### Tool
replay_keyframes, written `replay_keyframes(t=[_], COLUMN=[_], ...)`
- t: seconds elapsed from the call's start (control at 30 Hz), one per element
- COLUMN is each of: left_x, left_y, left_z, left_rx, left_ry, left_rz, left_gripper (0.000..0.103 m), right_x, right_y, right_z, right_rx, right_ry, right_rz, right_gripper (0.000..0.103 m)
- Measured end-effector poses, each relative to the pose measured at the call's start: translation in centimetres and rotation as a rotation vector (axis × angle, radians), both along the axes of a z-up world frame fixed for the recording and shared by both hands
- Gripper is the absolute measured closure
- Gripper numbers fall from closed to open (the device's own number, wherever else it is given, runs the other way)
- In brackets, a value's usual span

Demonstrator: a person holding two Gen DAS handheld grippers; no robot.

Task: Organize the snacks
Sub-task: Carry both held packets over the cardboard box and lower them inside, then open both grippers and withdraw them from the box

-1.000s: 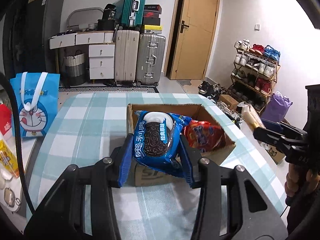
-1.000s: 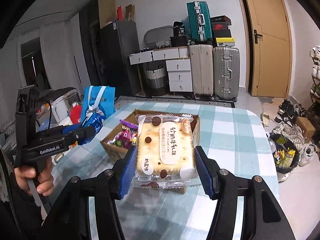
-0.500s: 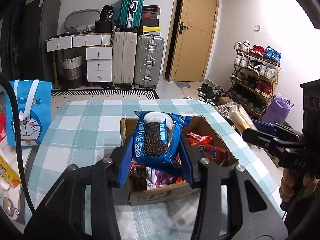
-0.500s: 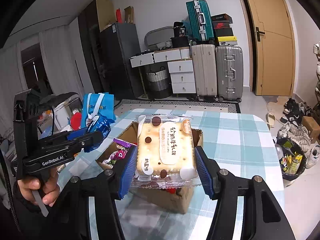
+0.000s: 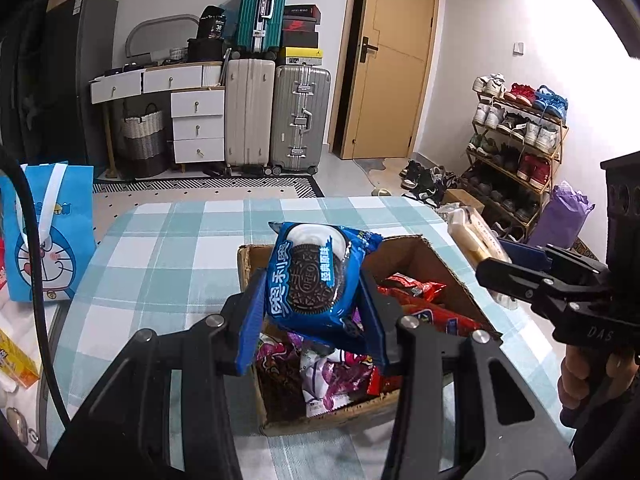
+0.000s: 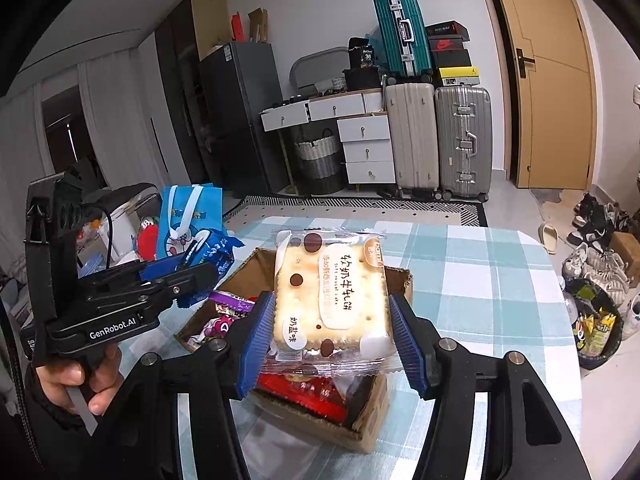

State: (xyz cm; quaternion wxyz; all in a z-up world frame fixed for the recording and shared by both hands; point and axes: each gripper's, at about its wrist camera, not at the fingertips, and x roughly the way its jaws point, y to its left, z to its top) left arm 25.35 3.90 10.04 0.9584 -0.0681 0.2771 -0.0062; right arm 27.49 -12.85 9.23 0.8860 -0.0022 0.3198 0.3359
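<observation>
My left gripper point(image 5: 312, 320) is shut on a blue Oreo pack point(image 5: 316, 276) and holds it above the open cardboard box point(image 5: 452, 272). The box holds several red and purple snack packs point(image 5: 336, 376). My right gripper point(image 6: 332, 336) is shut on a clear-wrapped nougat cracker pack point(image 6: 332, 300), also held over the box point(image 6: 376, 436). The right gripper with the cracker pack point(image 5: 476, 236) shows at the right of the left wrist view. The left gripper with the Oreo pack point(image 6: 216, 248) shows at the left of the right wrist view.
The box stands on a table with a teal-and-white checked cloth point(image 5: 168, 248). A blue Doraemon bag point(image 5: 48, 240) stands at the table's left edge. Suitcases point(image 5: 276, 116), drawers and a shoe rack point(image 5: 516, 140) line the room behind.
Both grippers have risen and moved over the box with their packs. The view now looks down into the box and shows more of the snacks inside.
</observation>
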Motion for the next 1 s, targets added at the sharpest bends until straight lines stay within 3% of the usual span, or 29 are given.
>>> replay_keyframes(t=[0.8,1.0], left_x=[6.0,6.4], left_y=[-0.4,-1.1], left_z=[-5.9,-6.9], left_rx=[0.047,0.137], left_ry=[0.094,0.098], left_rz=[0.01,0.018], left_gripper=[0.062,0.062], right_x=[3.3,4.1], right_y=[5.1,5.1], right_z=[-5.0,-5.5], right_rx=[-0.173,-0.179], right_ry=[0.032,0.041], right_rz=[0.048,0.011], right_gripper=[0.045,0.045])
